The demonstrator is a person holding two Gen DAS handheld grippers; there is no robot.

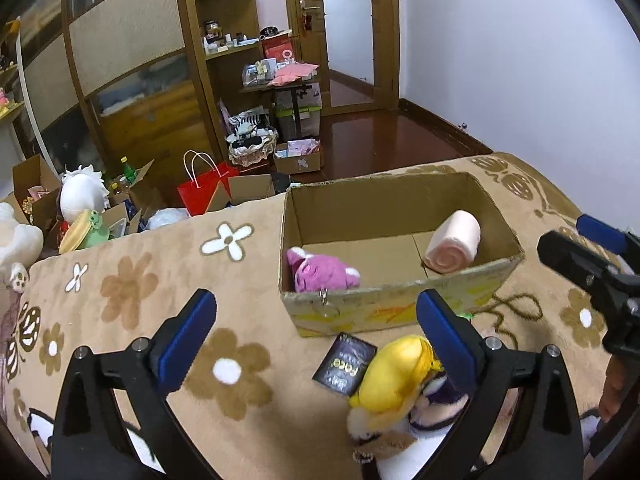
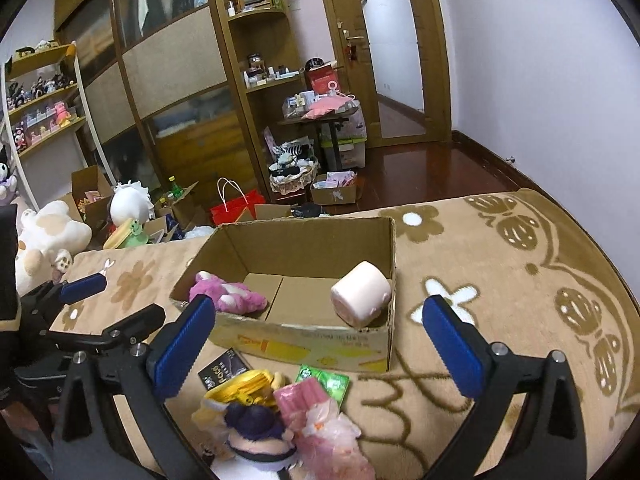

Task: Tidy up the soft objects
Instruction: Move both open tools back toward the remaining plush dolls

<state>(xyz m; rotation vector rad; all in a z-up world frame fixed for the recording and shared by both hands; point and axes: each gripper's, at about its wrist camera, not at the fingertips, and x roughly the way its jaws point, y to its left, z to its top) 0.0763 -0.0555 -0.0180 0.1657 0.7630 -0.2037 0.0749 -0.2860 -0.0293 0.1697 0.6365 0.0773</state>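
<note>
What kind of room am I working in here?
Most likely a lived-in bedroom or toy-filled home room: a flower-patterned plush blanket under the cardboard box, a built-in wooden wardrobe, and shelves of plush figures.

Black packet (image 1: 345,364) on blanket: "Face" legible; smaller print unreadable.

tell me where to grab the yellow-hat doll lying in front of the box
Take the yellow-hat doll across its purple body, coming from above with the right gripper, whose fingers are open. It lies flat on the blanket; the body looks the thickest, roundest part, while the hat is floppy.
</note>
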